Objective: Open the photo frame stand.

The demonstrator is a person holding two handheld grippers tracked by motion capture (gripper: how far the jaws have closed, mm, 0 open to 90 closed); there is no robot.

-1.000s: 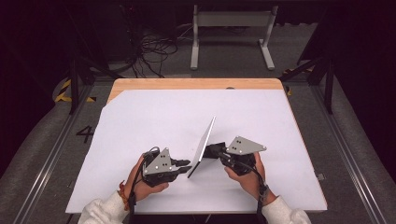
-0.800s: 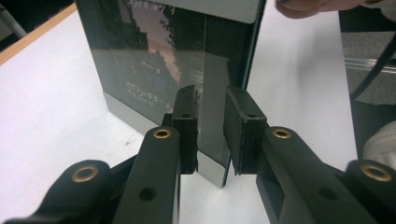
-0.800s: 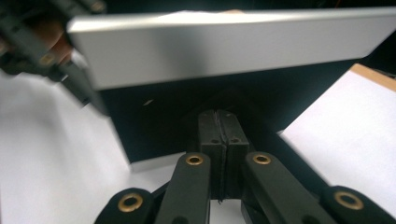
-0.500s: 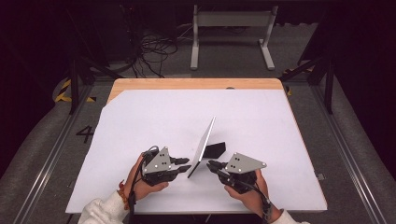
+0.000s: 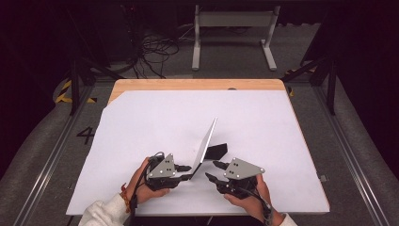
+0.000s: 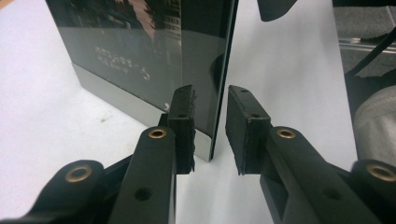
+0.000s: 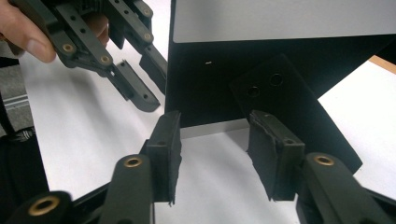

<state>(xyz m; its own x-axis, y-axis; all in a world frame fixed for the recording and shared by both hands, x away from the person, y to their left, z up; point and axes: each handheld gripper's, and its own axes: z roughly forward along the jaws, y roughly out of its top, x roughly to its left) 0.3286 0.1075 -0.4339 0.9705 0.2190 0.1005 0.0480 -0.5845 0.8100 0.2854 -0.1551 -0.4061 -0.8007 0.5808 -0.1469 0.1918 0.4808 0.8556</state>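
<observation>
Right now the frame (image 5: 207,141) stands upright near the front middle of the white sheet (image 5: 155,117), propped on its back stand (image 5: 217,150).

Left gripper (image 5: 187,172) straddles the frame's near bottom corner. In the left gripper view the left pad (image 6: 183,128) lies against the glass face, while the right pad (image 6: 243,126) stands just off the edge, so it's a loose bracket rather than a clamp, though I can't be sure of contact from this angle.

Right gripper (image 5: 212,170) sits behind the frame, jaws apart, having just been opening, with nothing between them. The stand (image 7: 289,112) is straight ahead of its pads.

Step in hand looks like setting the frame to stand alone. To do it well:
- keep the left pads light on the corner and don't twist
- back the right gripper away without nudging the stand
- release the left last, straight back along the frame plane

Obstacles: the two grippers are close together at the frame's base. Cables (image 5: 155,52) and a grey rack (image 5: 233,28) sit beyond the table, well clear.
</observation>
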